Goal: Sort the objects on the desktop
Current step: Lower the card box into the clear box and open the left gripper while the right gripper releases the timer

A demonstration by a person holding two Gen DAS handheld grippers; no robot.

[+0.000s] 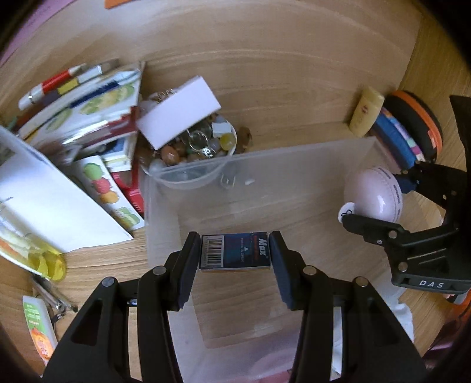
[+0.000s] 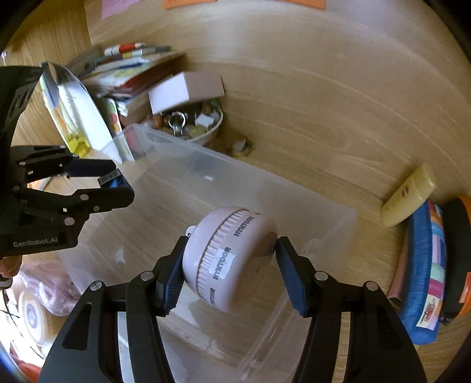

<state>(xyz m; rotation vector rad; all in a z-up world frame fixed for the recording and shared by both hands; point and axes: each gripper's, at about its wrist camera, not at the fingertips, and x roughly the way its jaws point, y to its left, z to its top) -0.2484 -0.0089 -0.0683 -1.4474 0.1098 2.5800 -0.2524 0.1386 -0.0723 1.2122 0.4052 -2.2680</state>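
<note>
Both grippers loaded over the clear bin [image 1: 294,165].
My left gripper [image 1: 235,250] clamps a small Max box [image 1: 235,251] between its pads; my right gripper [image 2: 231,262] squeezes the pink round timer [image 2: 229,256], both hanging above the bin's open mouth.

Wooden desk [image 2: 294,103] (orange and pink notes [image 2: 244,3] behind).

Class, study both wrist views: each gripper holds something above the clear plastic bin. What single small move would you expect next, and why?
Probably lower both a little further into the clear bin, then release. The left gripper is clamped on the small blue box and the right gripper on the pale pink timer, both hanging above the bin's bare floor.
</note>
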